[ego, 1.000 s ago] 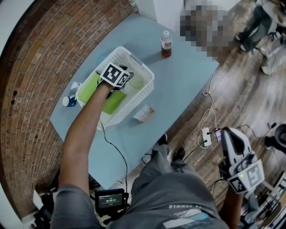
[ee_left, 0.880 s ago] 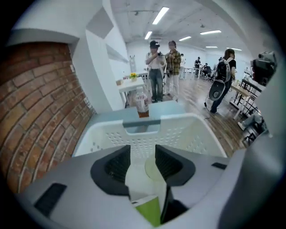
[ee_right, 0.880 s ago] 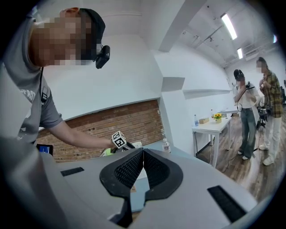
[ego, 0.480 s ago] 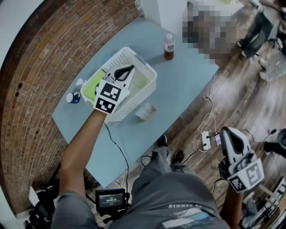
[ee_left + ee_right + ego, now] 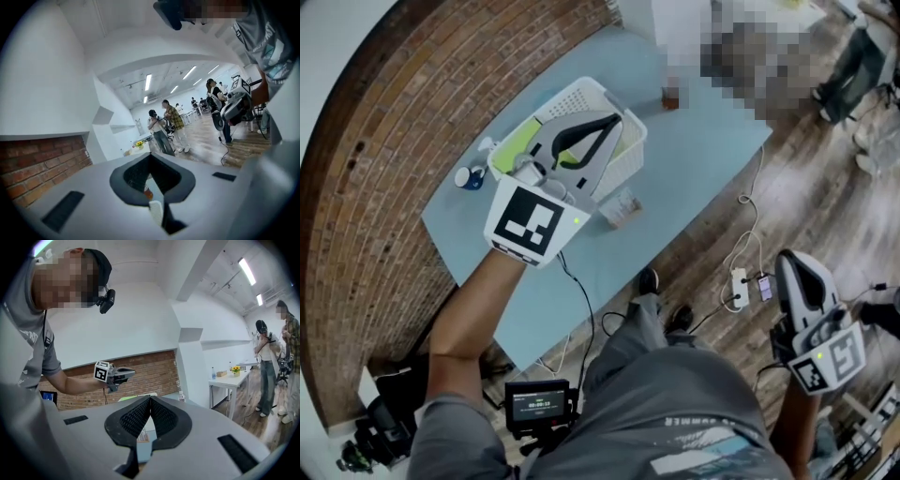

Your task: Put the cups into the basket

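The lime-green plastic cups [image 5: 518, 143] lie inside the white slotted plastic basket [image 5: 630, 165], partly hidden in the head view by the left gripper [image 5: 613, 120]. That gripper is raised over the basket. Its jaws are pressed together at the tips with nothing between them, which its own view confirms [image 5: 150, 157]. A small clear plastic cup [image 5: 622, 208] sits on the light blue rectangular table [image 5: 694, 178], outside the basket and just beside its near wall; whether it is upright or on its side I cannot tell.

The basket sits toward the table's far left part. A small blue-and-white object [image 5: 472, 176] occupies the narrow strip between the basket and the left edge. A bottle with brown contents [image 5: 672, 94] stands near the far edge, half covered by a blurred patch. To the right of the basket the tabletop is bare out to its right corner, and the near stretch toward the person is bare as well. A red brick wall [image 5: 366, 187] runs close along the table's left side.

The right gripper [image 5: 788, 264] hangs low at the person's right, well apart from the table, above the wooden floor [image 5: 825, 206]. Its jaws are closed on nothing [image 5: 150, 399]. A white power strip [image 5: 739, 288] with cables lies on the floor between the table's near-right edge and that gripper.
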Available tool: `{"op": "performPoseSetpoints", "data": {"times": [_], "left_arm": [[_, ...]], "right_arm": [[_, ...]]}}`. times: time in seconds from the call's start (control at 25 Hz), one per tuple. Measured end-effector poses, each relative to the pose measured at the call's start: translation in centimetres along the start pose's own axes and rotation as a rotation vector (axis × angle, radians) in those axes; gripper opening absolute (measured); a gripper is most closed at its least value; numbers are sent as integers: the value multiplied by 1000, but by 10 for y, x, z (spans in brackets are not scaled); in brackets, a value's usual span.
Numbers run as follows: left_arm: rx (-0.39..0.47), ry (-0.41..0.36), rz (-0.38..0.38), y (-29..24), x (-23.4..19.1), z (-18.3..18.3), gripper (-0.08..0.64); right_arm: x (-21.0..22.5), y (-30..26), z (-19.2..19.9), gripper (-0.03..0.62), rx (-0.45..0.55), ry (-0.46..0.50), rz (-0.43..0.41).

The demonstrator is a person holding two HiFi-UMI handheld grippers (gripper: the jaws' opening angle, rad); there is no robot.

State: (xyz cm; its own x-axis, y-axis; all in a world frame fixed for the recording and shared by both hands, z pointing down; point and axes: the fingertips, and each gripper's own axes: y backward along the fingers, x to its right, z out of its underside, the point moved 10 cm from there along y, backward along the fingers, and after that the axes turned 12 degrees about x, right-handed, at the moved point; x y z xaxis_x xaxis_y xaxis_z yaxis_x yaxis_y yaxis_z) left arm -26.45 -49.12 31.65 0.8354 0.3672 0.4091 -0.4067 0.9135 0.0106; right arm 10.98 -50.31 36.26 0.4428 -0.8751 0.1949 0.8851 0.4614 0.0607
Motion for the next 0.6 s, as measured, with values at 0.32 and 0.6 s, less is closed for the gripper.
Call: {"op": "performPoseSetpoints", "data": {"times": [0.32,0.6], "left_arm": [[120,-83,6,35,37,-87,0],[156,-148,-54,111,87,-152,0]], "right_arm": [[-21,9,-20,10,67,53,-93],[-50,22,-41,10,131,110,-193]]}}
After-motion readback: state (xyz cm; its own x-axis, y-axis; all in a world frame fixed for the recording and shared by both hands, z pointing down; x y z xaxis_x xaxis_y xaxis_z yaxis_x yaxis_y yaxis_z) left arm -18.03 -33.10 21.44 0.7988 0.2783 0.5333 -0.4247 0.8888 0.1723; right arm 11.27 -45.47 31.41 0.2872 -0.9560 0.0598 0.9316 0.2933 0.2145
